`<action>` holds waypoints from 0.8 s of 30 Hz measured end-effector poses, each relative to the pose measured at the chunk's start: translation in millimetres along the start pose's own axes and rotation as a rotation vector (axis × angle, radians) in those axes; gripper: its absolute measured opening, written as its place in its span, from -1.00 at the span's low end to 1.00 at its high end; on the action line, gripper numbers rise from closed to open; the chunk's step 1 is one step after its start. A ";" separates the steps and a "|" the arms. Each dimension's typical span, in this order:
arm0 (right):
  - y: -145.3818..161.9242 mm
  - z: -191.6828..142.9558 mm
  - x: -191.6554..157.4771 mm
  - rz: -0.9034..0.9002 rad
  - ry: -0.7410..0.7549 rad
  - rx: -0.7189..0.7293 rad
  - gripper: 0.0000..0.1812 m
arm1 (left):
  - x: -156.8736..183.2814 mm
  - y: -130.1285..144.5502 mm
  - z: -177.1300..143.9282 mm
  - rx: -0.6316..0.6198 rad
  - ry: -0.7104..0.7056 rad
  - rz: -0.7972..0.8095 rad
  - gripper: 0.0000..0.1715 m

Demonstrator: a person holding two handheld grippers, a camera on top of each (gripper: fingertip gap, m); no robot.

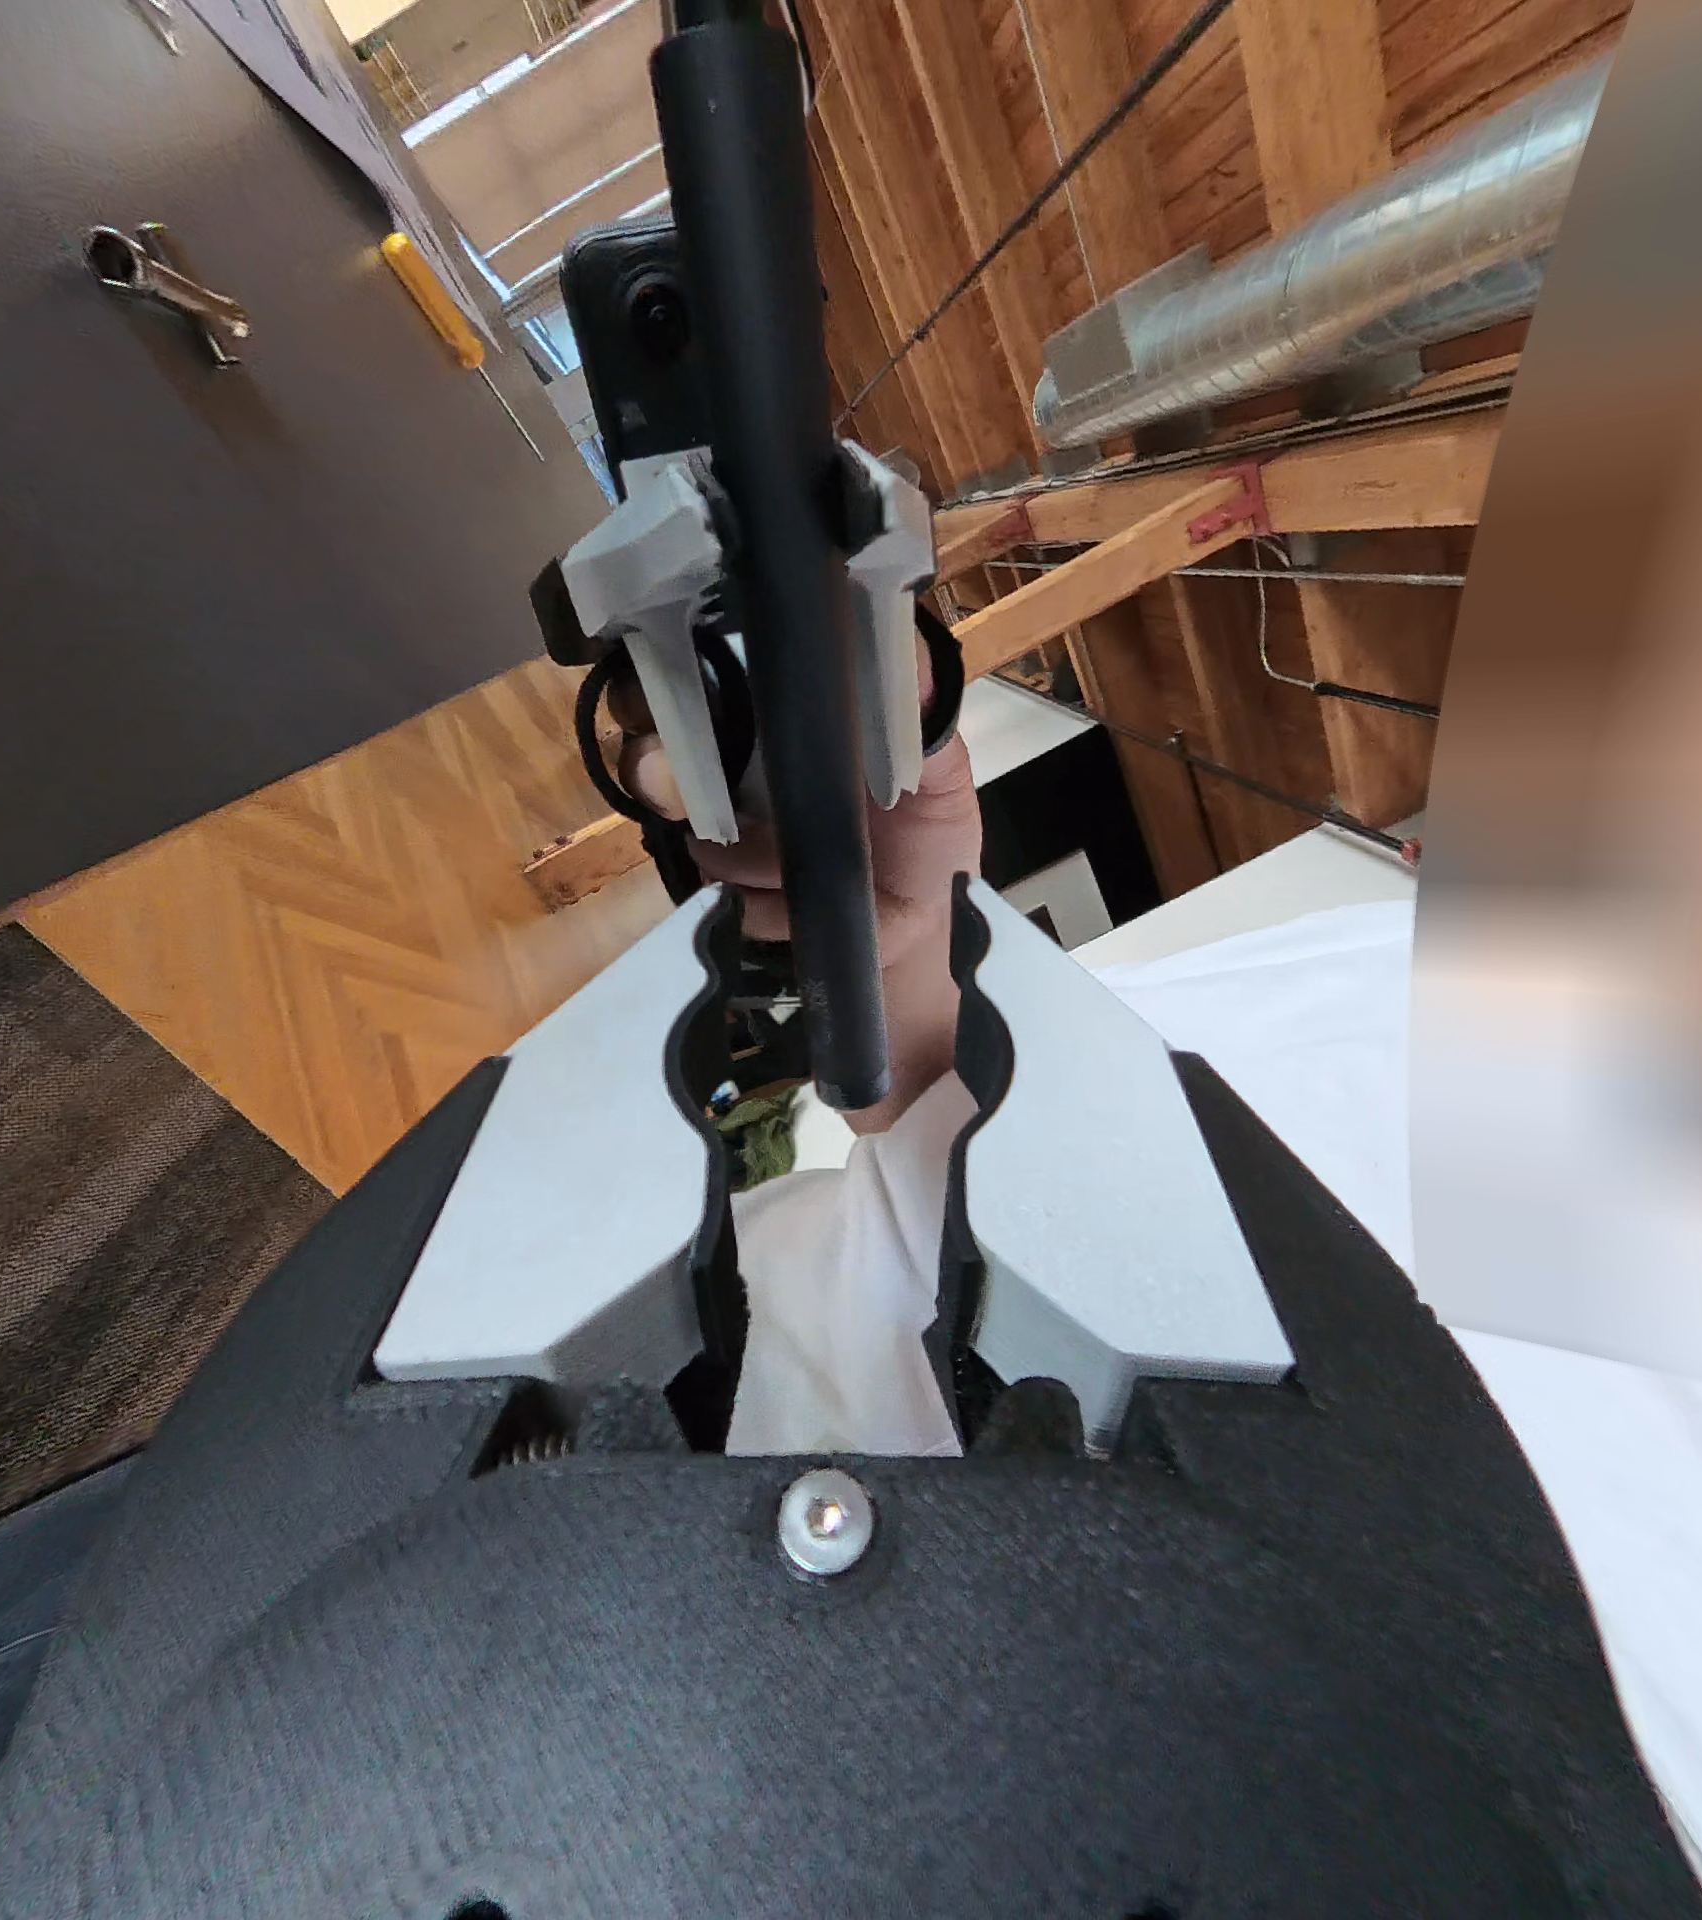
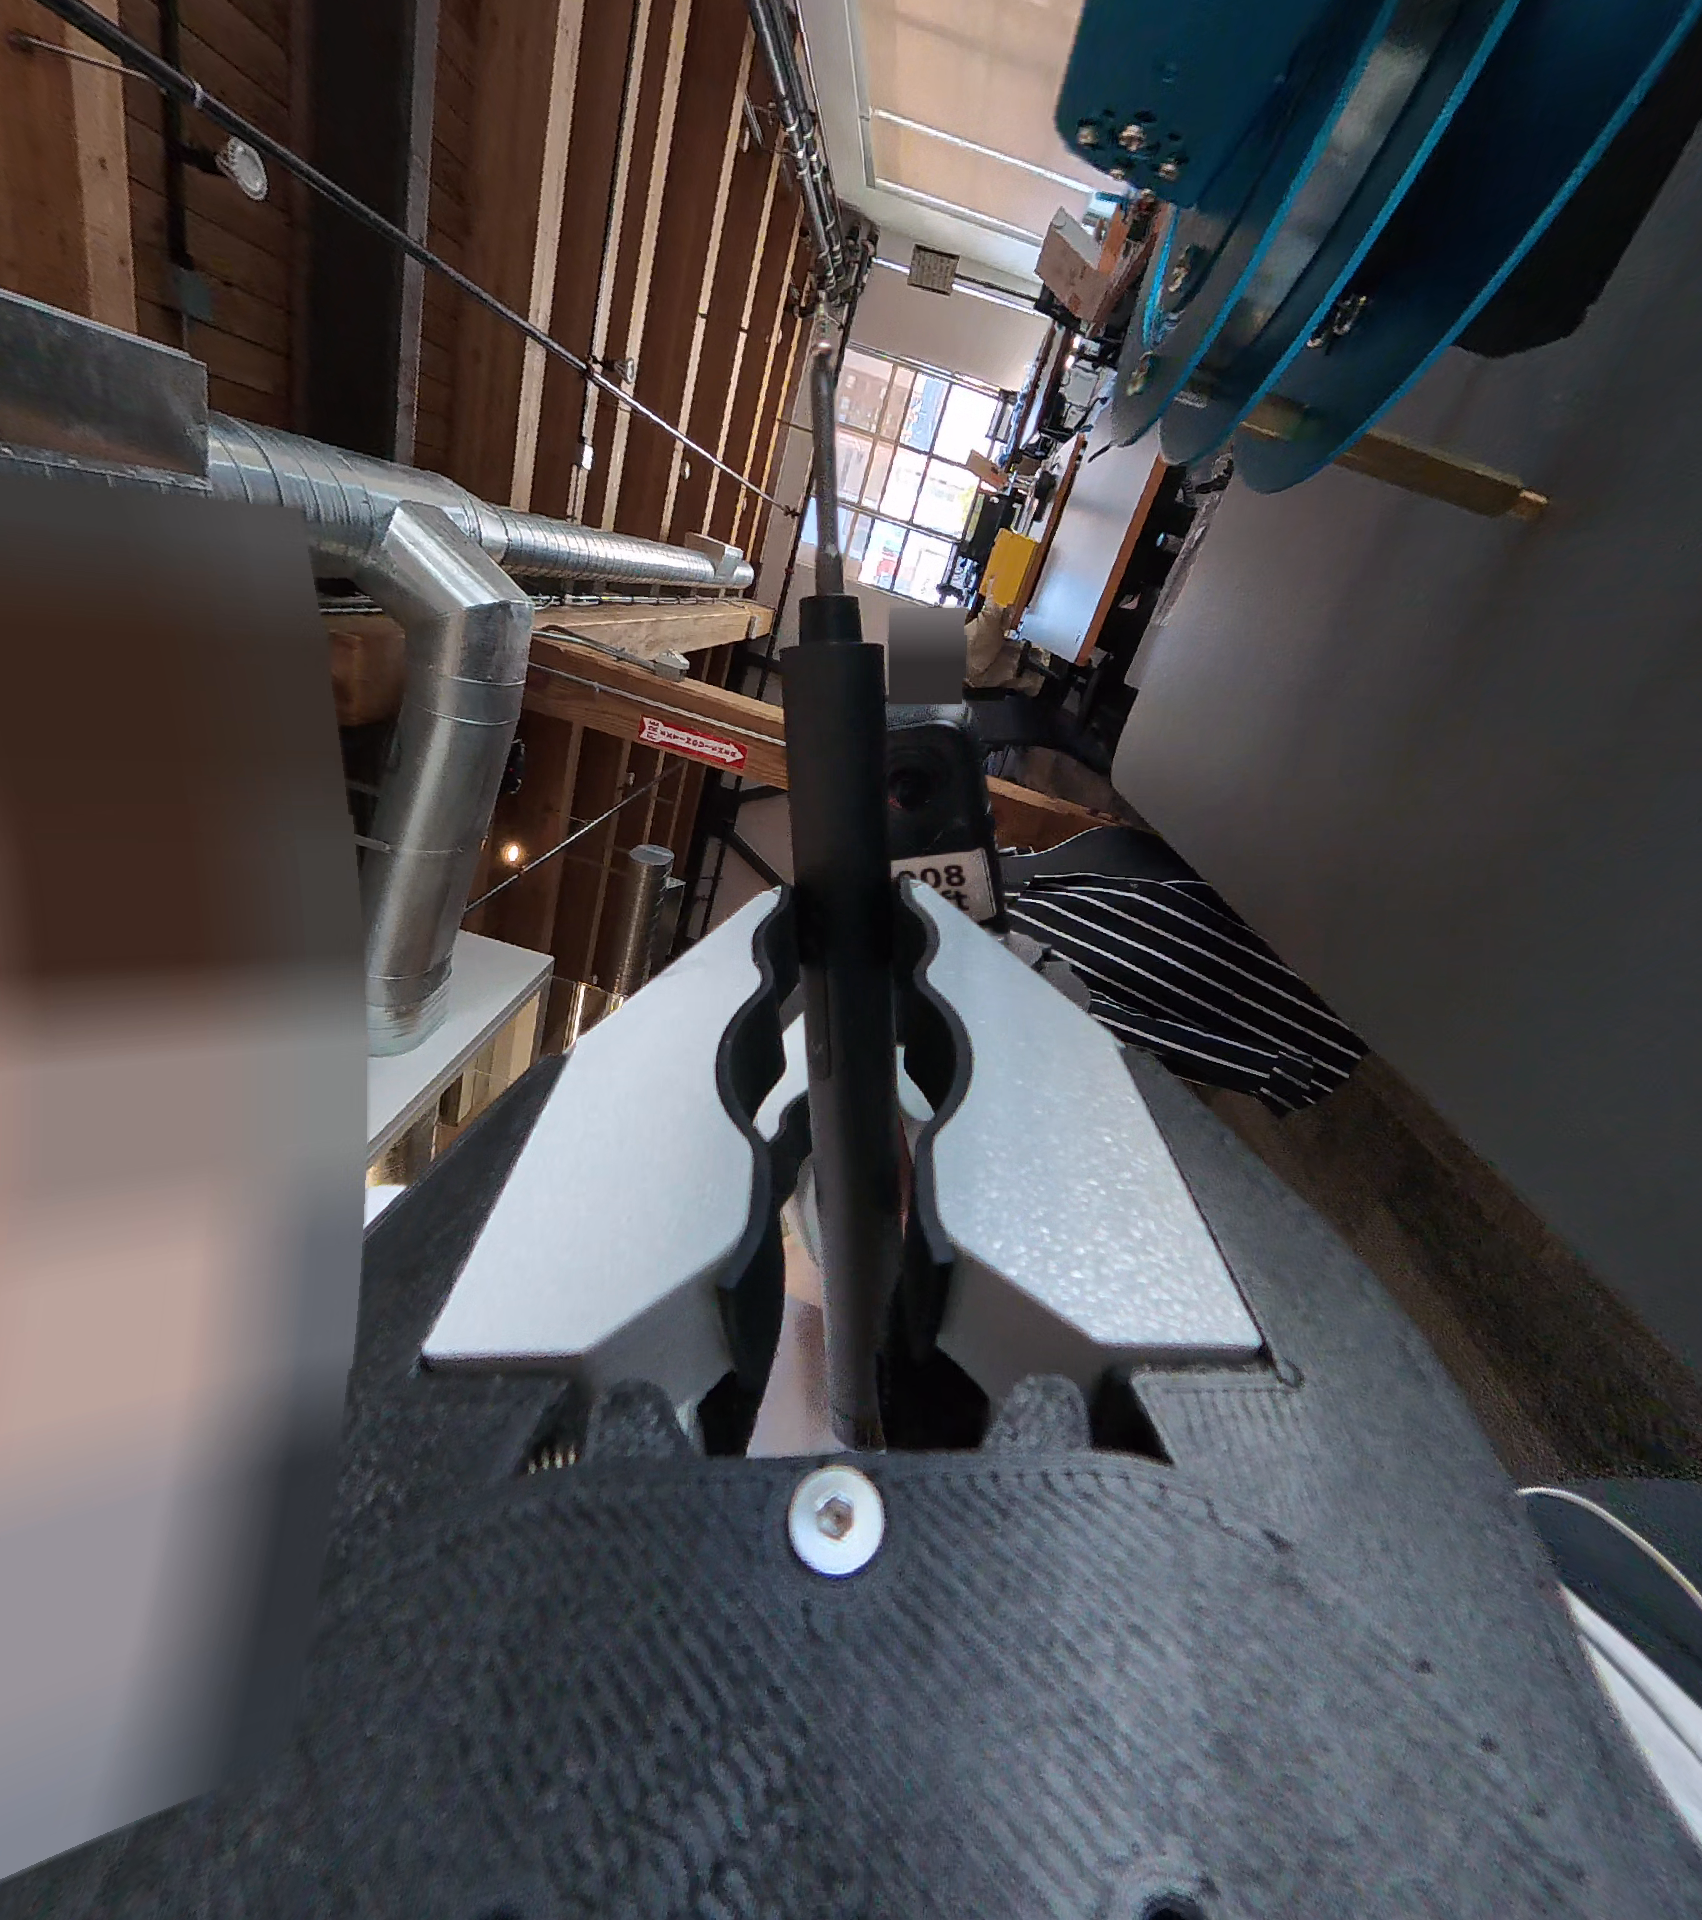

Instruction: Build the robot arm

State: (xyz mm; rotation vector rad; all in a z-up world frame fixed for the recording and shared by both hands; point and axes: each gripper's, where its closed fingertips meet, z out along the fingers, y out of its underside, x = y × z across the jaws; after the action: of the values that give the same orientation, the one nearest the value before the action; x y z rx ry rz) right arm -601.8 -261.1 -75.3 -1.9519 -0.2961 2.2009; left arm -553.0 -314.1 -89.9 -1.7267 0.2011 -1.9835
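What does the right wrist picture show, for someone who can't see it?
The right gripper has its jaws shut on a black tool handle with a thin metal rod sticking out of its far end. Behind it are a silver duct, wooden walls, a bright window and a striped cloth.

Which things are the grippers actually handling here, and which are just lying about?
In hand:
- black-handled tool, clamped in the right gripper; its butt end reaches between the fingers of the open left gripper

Lying about:
- wrenches
- yellow-handled screwdriver
- striped cloth
- blue discs
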 end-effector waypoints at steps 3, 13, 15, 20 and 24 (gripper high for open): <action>-3.1 4.2 5.3 0.019 -0.006 0.031 -0.82 | 0.0 -0.4 -2.3 -0.012 0.027 -0.036 -0.54; -5.5 22.4 20.5 0.050 0.006 0.125 -0.83 | -7.2 -3.4 -14.3 -0.069 0.096 -0.137 -0.80; -7.2 23.5 22.6 0.050 0.014 0.129 -0.82 | -9.2 -4.9 -15.3 -0.071 0.089 -0.162 -0.81; -9.1 26.0 24.6 0.047 0.015 0.105 -0.82 | -11.1 -7.5 -12.6 -0.058 0.064 -0.181 -0.81; -11.0 25.0 26.6 0.044 0.015 0.091 -0.82 | -13.1 -9.6 -11.1 -0.041 0.054 -0.192 -0.81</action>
State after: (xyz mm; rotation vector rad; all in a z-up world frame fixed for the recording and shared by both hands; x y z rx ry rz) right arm -629.7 -244.1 -94.8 -1.9430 -0.1496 2.1849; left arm -565.3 -302.2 -99.5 -1.7777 0.0979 -2.1789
